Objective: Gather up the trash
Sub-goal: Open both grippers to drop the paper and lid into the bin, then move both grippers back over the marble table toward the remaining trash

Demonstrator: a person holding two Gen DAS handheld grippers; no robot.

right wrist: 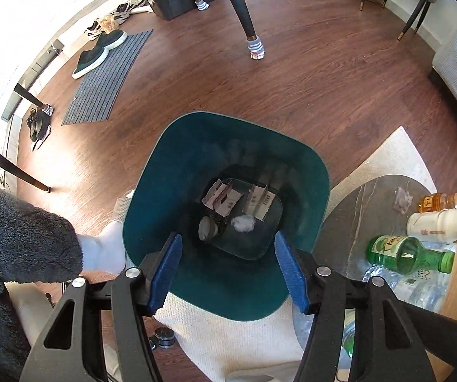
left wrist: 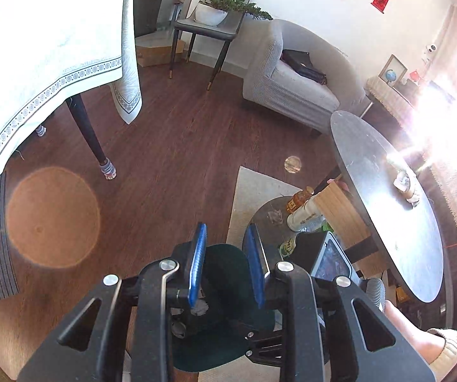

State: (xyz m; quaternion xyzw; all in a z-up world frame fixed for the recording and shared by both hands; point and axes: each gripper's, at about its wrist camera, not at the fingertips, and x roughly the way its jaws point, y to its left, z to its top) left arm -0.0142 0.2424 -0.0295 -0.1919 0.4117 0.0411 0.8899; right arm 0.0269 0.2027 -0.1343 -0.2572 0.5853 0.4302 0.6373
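Observation:
A dark green trash bin (right wrist: 304,172) stands on the floor; it holds flattened paper cartons (right wrist: 225,197), a white crumpled wad (right wrist: 243,223) and a grey lump (right wrist: 207,227). My right gripper (right wrist: 228,270) hangs open and empty right above the bin's mouth. My left gripper (left wrist: 226,267) is open and empty, higher up, with the bin (left wrist: 225,261) seen between its fingers. A crumpled wrapper (right wrist: 402,199) lies on the low dark table (right wrist: 349,222); it also shows in the left wrist view (left wrist: 275,215). More scraps (left wrist: 405,184) lie on the upper round table (left wrist: 384,222).
Bottles stand at the low table's edge: a green one (right wrist: 410,254), a white one (right wrist: 435,222), an amber one (right wrist: 440,202). A cream rug (right wrist: 397,156) lies under the bin. A cloth-covered table (left wrist: 37,63), a sofa (left wrist: 295,86), a door mat (right wrist: 107,76) and shoes (right wrist: 101,51) surround the wooden floor.

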